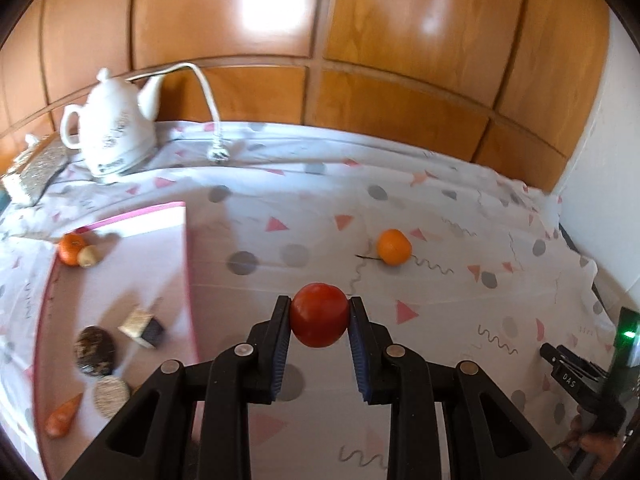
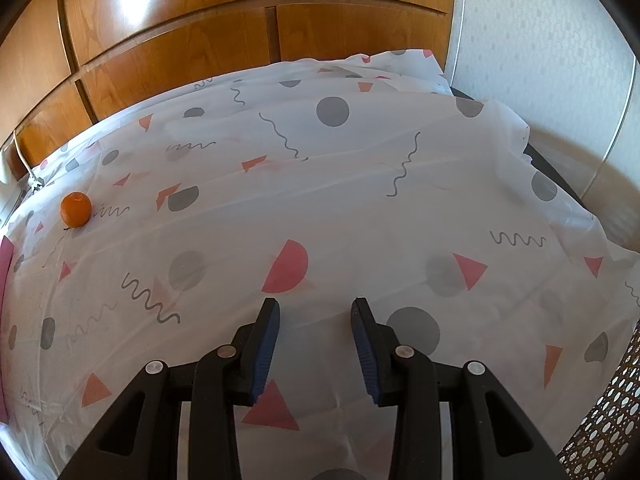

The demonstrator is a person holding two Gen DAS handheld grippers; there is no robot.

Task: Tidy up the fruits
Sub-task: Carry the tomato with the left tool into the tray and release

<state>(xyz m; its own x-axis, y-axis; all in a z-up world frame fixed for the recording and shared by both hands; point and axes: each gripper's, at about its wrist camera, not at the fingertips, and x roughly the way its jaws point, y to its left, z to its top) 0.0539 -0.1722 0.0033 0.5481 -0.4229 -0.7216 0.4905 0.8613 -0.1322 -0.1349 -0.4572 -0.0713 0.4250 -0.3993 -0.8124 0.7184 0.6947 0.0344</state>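
Between my left fingers (image 1: 319, 322) a red tomato (image 1: 319, 315) sits pinched above the bench, the pink tray (image 1: 176, 280) lying leftward, my right fingers (image 2: 315, 334) spread empty.

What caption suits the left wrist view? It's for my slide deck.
Left gripper shut on a red tomato above the patterned tablecloth, an orange lying beyond.

A smooth, glossy red tomato (image 1: 319, 315) sits between the ribbed blue pads (image 1: 281, 350) of the matt black plastic left gripper (image 1: 319, 334). Beyond the fingers, thin printed cloth (image 1: 440, 208) lies creased before glossy varnished wood panels (image 1: 224, 12); the white teapot (image 1: 112, 124) looks like glazed ceramic.
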